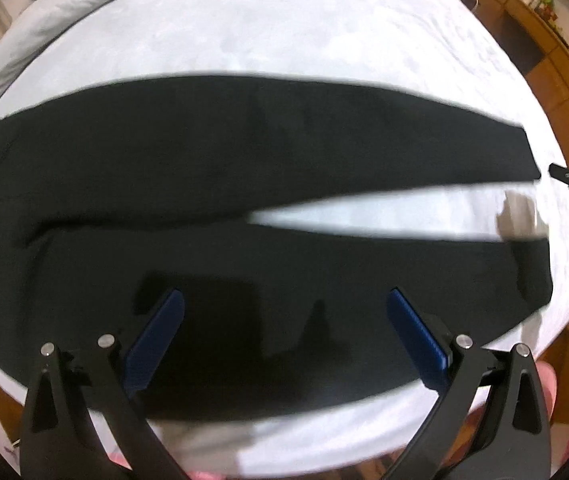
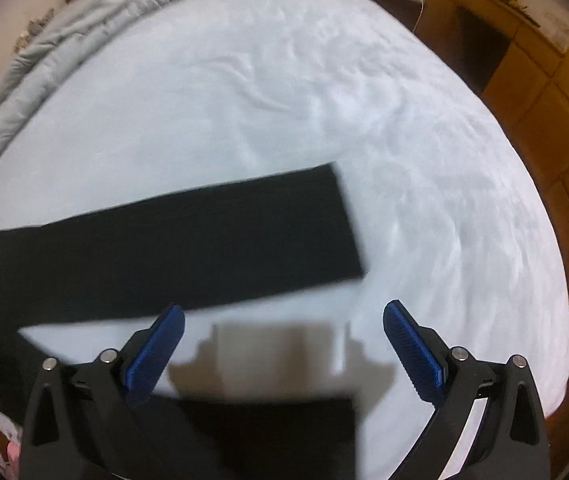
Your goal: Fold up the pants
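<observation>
While the black pants lie flat across the white bed, legs parted toward my right, my left gripper hangs wide open and empty over the near leg. My right gripper, also spread and empty, hovers by the cuffs. A grey duvet is bunched along the far edge, and a wooden cabinet stands beside the bed.

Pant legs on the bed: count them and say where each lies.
2. The far leg stretches across the white bed; the near leg lies under the open left tongs. They split toward the cuffs.
</observation>
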`<action>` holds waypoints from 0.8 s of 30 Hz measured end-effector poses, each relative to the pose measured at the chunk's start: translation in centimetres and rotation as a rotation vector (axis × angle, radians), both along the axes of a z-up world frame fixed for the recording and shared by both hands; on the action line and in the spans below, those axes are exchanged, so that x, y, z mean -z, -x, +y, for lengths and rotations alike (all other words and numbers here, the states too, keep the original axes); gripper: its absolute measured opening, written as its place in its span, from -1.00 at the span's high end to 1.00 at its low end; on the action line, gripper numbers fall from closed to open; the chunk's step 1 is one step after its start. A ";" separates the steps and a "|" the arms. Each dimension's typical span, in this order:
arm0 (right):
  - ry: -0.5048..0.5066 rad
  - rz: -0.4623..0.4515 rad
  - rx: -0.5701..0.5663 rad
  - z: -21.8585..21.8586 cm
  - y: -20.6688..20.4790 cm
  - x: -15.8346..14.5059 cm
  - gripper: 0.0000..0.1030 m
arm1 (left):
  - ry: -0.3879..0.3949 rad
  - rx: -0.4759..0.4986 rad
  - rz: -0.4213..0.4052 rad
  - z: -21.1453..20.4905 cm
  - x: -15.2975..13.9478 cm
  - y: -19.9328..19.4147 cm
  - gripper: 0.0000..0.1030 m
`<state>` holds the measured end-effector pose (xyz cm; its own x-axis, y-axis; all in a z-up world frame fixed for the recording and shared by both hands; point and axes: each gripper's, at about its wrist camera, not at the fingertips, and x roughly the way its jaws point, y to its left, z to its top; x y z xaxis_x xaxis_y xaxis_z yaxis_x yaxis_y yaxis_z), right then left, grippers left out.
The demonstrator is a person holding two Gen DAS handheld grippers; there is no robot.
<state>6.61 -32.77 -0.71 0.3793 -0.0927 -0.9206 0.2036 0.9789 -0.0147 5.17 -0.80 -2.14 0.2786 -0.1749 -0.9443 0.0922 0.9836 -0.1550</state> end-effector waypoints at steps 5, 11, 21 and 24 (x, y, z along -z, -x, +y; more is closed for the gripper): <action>-0.028 0.075 -0.050 -4.3 -6.9 2.5 -0.93 | -0.028 -0.100 -0.102 -1.5 0.6 -4.3 -0.95; -0.047 0.158 -0.081 -6.4 -11.0 6.3 -0.93 | 0.153 0.024 0.035 -4.0 1.0 -9.7 -0.95; -0.095 0.146 -0.137 -5.6 -10.8 8.0 -0.68 | 0.109 0.003 0.163 -3.1 5.9 -12.9 -0.95; -0.068 0.110 -0.154 -4.9 -9.7 7.0 0.28 | 0.117 0.027 0.186 -3.2 5.8 -13.3 -0.95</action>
